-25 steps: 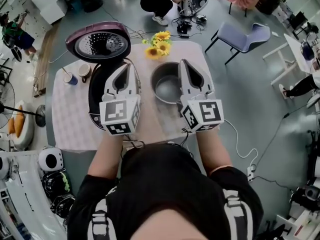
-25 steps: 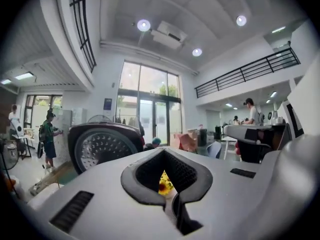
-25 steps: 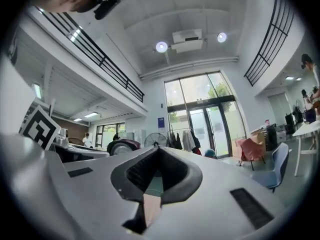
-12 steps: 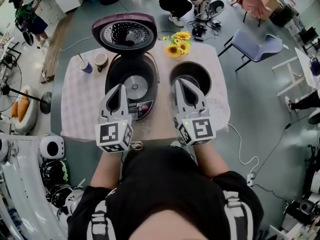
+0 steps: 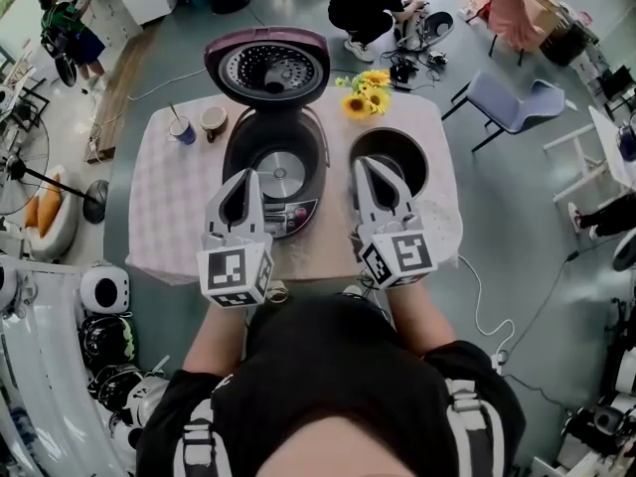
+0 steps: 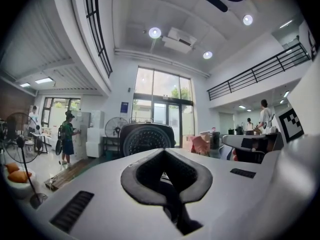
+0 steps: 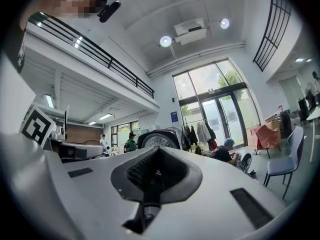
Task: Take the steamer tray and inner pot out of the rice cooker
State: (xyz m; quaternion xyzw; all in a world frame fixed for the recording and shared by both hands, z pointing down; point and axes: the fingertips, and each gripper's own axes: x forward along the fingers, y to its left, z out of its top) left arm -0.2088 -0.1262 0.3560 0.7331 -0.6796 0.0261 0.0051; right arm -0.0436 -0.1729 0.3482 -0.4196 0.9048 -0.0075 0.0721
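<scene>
The rice cooker (image 5: 276,167) stands open on the table, its purple lid (image 5: 266,68) tipped back, and the bare heating plate shows in its empty cavity. To its right on the tablecloth sits the grey inner pot (image 5: 390,157). I cannot make out a steamer tray. My left gripper (image 5: 247,175) hovers shut over the cooker's front panel, holding nothing. My right gripper (image 5: 364,163) is shut and empty over the near left rim of the pot. In the left gripper view the raised lid (image 6: 147,138) shows beyond the shut jaws.
Sunflowers (image 5: 366,92) stand at the table's far edge between cooker and pot. A paper cup with a straw (image 5: 182,129) and a small cup (image 5: 213,119) sit far left. A chair (image 5: 517,97) and a crouching person (image 5: 368,3) are beyond the table.
Both grippers have drawn back from over the cooker and the pot toward the table's near edge. They stay shut and empty. The pot rests where it was.
</scene>
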